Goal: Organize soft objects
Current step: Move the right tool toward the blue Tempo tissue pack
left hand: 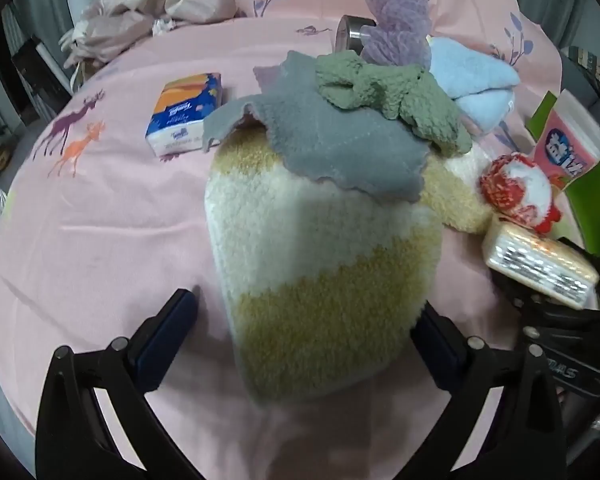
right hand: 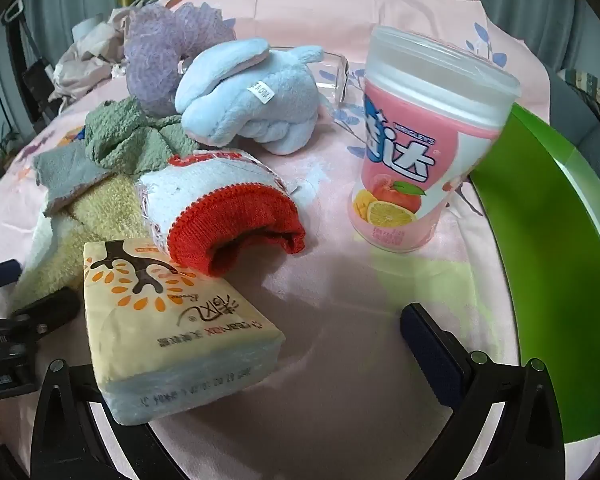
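Note:
My left gripper [left hand: 304,320] is open, its jaws on either side of a fluffy cream and yellow cloth [left hand: 324,256] on the pink table cover. A grey cloth [left hand: 340,144] and a green knitted cloth [left hand: 396,96] lie on its far end, with a purple puff [left hand: 396,12] and a light blue plush [left hand: 472,80] behind. My right gripper [right hand: 260,344] is open; a cream tissue pack [right hand: 172,332] lies against its left jaw, not clamped. A red and white sock [right hand: 228,208] lies just beyond the pack.
A blue and orange tissue pack [left hand: 184,116] lies at the left. A pink plastic cup [right hand: 420,144] stands right of the sock, next to a green tray [right hand: 560,260]. A clear glass dish [right hand: 336,72] sits behind the plush. Crumpled beige fabric [left hand: 148,12] is at the back left.

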Action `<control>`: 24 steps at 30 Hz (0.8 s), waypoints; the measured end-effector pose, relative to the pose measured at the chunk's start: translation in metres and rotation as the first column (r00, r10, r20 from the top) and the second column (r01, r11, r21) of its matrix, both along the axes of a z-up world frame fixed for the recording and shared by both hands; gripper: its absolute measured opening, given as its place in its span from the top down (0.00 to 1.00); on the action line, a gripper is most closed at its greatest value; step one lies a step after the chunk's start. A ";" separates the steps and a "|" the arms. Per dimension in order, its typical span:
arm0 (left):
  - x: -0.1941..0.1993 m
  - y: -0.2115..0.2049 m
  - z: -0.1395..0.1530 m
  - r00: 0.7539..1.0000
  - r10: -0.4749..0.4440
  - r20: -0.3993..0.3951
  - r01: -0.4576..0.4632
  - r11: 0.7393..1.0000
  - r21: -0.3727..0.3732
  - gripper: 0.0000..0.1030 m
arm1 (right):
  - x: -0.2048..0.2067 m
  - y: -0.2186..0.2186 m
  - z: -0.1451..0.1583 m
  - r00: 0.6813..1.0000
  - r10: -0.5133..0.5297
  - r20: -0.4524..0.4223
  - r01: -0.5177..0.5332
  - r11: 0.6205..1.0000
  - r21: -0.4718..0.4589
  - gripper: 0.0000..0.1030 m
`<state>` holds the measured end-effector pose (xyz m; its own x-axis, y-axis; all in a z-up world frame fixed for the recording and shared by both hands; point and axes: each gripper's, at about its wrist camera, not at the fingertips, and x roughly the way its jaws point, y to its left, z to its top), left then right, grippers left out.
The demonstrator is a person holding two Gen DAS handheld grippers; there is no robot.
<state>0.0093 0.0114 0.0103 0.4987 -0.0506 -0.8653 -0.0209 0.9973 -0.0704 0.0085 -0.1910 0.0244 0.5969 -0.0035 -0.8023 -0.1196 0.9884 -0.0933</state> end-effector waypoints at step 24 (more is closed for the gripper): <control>-0.029 0.042 0.080 0.968 0.053 0.244 0.001 0.977 -0.214 0.13 | -0.031 0.015 0.086 0.994 -0.071 0.078 0.048 0.963 0.266 0.01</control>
